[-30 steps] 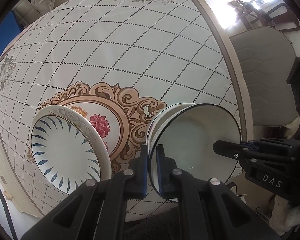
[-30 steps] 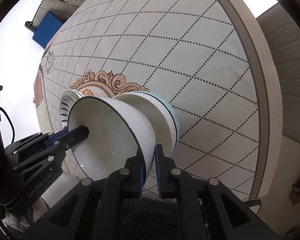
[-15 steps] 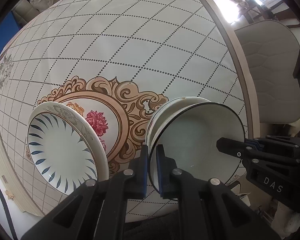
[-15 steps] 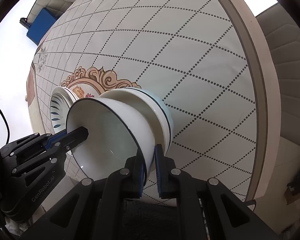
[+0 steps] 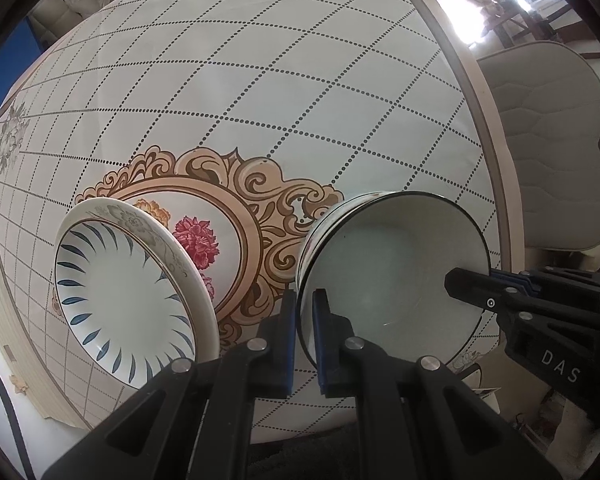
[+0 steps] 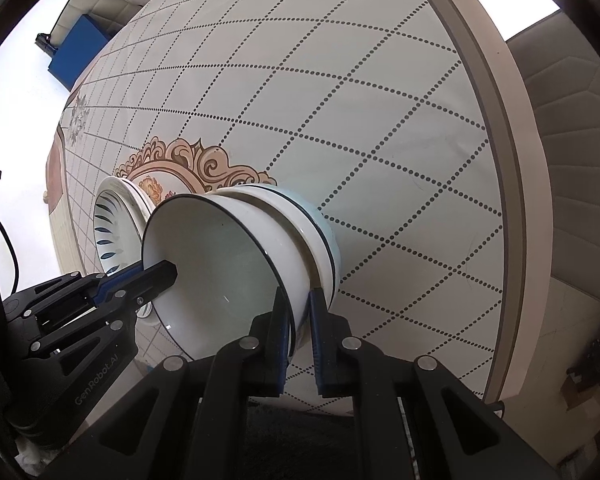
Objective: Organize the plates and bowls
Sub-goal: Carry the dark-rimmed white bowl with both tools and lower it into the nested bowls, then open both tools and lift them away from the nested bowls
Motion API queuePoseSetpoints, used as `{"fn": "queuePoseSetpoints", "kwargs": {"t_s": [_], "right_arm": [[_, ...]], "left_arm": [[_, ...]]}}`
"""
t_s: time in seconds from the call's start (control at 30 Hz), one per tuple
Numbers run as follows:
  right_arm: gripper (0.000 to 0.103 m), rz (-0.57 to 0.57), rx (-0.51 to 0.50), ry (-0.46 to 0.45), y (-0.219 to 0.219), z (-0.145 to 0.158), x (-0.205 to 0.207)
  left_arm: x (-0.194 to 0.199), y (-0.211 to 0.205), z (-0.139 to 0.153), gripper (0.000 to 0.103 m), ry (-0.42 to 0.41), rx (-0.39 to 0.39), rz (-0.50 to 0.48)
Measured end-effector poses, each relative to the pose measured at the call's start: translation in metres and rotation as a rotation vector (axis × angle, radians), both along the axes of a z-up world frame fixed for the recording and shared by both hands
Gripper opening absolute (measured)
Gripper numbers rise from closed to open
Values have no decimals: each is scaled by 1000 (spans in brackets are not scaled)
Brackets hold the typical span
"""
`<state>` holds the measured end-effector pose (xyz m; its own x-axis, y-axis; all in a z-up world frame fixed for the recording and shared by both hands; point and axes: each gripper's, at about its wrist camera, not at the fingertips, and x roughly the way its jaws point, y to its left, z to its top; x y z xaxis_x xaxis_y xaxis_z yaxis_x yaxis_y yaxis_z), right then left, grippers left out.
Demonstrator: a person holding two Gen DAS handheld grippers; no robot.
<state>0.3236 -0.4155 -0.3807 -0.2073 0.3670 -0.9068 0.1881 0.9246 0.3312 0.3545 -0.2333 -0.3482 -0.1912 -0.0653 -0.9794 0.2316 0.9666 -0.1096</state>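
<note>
Bowl (image 5: 396,276) with a black rim sits nested in a stack of bowls (image 6: 320,236) on the desk (image 5: 260,92), near its front edge, with both grippers clamped on opposite sides of its rim: the left gripper (image 5: 305,330) on one side, the right gripper (image 6: 299,322) on the other. Just beside the stack lies a plate (image 5: 128,296) with blue petal strokes, seemingly resting on a second plate, though the view is too warped to be sure.

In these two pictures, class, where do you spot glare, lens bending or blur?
Left wrist view: bright glare at the window top right; the table bulges like a dome. Right wrist view: the floor at left is washed out white; the table edge curves strongly; the white bowl and both grippers look sharp.
</note>
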Motion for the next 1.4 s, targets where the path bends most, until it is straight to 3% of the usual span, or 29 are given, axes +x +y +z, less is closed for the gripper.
{"fn": "queuePoseSetpoints", "kwargs": {"t_s": [0.3, 0.5, 0.83, 1.2, 1.27, 1.33, 1.4], "right_arm": [[15, -8, -12, 2, -3, 3, 1], [15, 8, -36, -35, -1, 16, -2], [15, 73, -198, -204, 5, 80, -30], [18, 63, -252, -332, 8, 153, -80], [29, 58, -263, -356, 10, 163, -86], [72, 53, -278, -388, 11, 173, -91], [97, 50, -280, -418, 12, 182, -95]], "left_arm": [[-1, 3, 8, 6, -8, -7, 24], [-5, 3, 26, 7, -73, 9, 37], [-30, 15, 83, 7, -262, 49, 102], [-57, 32, 135, 9, -399, 38, 165], [-60, 35, 142, 16, -412, 28, 168], [-65, 38, 149, 26, -429, 21, 185], [-68, 42, 155, 39, -449, 20, 199]]}}
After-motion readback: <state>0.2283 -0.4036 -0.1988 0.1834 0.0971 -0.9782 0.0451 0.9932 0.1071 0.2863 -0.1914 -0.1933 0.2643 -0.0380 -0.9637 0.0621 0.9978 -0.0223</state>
